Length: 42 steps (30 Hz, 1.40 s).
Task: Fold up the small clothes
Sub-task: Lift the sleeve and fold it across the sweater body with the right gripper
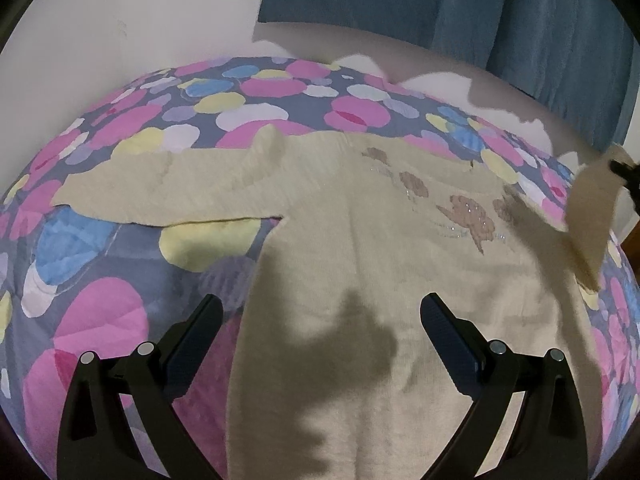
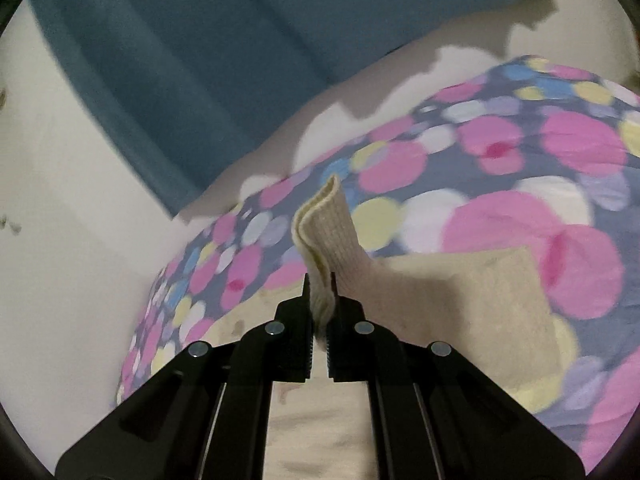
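Left gripper (image 1: 320, 312) nearest camera, jaws spread wide, nothing between them, hovering over near part of cream sweater (image 1: 360, 280). Sweater lies flat on bed, on spotted quilt (image 1: 100, 248) with pink, blue, yellow circles. One sleeve (image 1: 160, 184) stretched out left, brown sparkly butterfly pattern (image 1: 468, 216) toward far right. Right gripper (image 2: 320, 284) clamped tight on ribbed cuff (image 2: 324, 220) of other sleeve, lifted off quilt at right side, rest of sleeve trailing down to sweater body. Teal curtain (image 1: 440, 0) and white wall (image 1: 120, 20) far behind.
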Tool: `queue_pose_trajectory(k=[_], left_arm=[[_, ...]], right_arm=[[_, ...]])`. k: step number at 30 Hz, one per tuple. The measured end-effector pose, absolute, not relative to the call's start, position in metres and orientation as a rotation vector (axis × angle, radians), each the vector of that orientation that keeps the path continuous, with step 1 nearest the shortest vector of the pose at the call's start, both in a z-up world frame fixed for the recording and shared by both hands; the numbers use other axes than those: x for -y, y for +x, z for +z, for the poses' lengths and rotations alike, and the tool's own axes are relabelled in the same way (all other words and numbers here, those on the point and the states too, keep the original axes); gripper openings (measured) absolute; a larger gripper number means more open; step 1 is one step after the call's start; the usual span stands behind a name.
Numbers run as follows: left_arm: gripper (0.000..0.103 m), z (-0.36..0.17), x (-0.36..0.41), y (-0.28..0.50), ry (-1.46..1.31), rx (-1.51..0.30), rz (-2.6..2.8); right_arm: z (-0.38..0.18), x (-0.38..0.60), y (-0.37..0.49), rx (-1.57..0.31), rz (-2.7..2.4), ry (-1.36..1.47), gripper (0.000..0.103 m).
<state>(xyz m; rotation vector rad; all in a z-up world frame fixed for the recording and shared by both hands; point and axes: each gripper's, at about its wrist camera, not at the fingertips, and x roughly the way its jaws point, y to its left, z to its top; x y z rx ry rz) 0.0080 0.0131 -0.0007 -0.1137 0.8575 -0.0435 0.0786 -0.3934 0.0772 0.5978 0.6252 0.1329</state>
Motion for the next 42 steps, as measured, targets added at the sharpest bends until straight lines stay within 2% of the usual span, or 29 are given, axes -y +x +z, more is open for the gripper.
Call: queue_pose_trajectory(k=[12, 30, 33, 36, 38, 42], left_arm=[[0.098, 0.012, -0.032, 0.013, -0.153, -0.83, -0.014], [0.098, 0.009, -0.035, 0.018, -0.154, -0.845, -0.013], [0.098, 0.007, -0.034, 0.018, -0.151, -0.85, -0.014], [0.098, 0.005, -0.034, 0.018, -0.149, -0.854, -0.018], [0.098, 0.004, -0.033, 0.018, -0.149, -0.855, -0.025], [0.098, 0.002, -0.031, 0.018, -0.15, -0.859, -0.039]], right_arm=[[0.038, 0.238, 0.124, -0.742, 0.292, 0.481, 0.004], [-0.045, 0.14, 0.151, -0.986, 0.345, 0.315, 0.005], [-0.06, 0.135, 0.152, -1.028, 0.348, 0.308, 0.009], [-0.066, 0.132, 0.149, -1.05, 0.4, 0.318, 0.024], [-0.061, 0.135, 0.145, -1.049, 0.449, 0.32, 0.037], [-0.038, 0.174, 0.127, -0.998, 0.509, 0.389, 0.05]])
